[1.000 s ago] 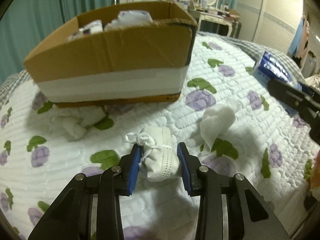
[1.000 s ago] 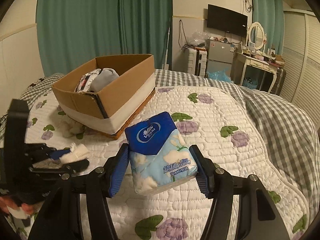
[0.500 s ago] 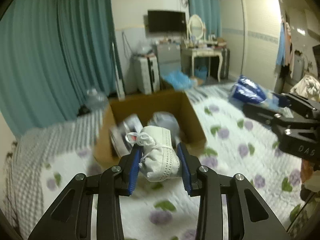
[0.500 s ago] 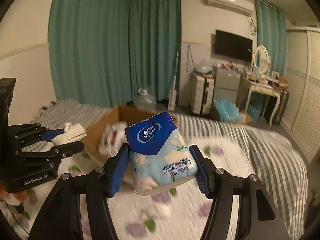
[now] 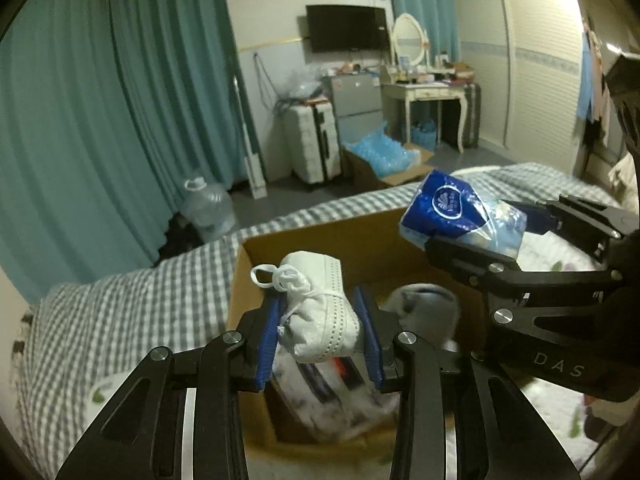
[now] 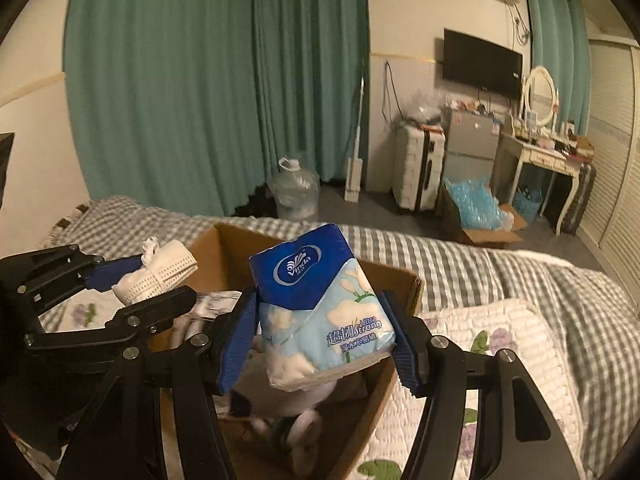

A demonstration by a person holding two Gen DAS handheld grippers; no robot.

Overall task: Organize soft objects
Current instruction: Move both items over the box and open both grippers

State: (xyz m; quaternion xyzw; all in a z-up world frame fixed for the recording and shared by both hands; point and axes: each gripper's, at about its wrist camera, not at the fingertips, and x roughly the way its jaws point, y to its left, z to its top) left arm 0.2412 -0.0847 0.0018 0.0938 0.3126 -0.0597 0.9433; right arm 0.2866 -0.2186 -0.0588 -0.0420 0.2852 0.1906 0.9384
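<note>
Left hand-held gripper (image 5: 319, 334) clamping rolled white mask (image 5: 320, 312), above cardboard box (image 5: 320, 240)

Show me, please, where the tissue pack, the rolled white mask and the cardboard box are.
tissue pack (image 6: 320, 320), right wrist view, on its pale blue front.
rolled white mask (image 5: 320, 312), left wrist view, on its folded middle.
cardboard box (image 5: 340, 236), left wrist view, on its inner far wall.

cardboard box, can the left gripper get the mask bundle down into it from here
Probably yes: the left gripper, shut on the mask bundle, hangs over the open cardboard box, with nothing between them.
</note>
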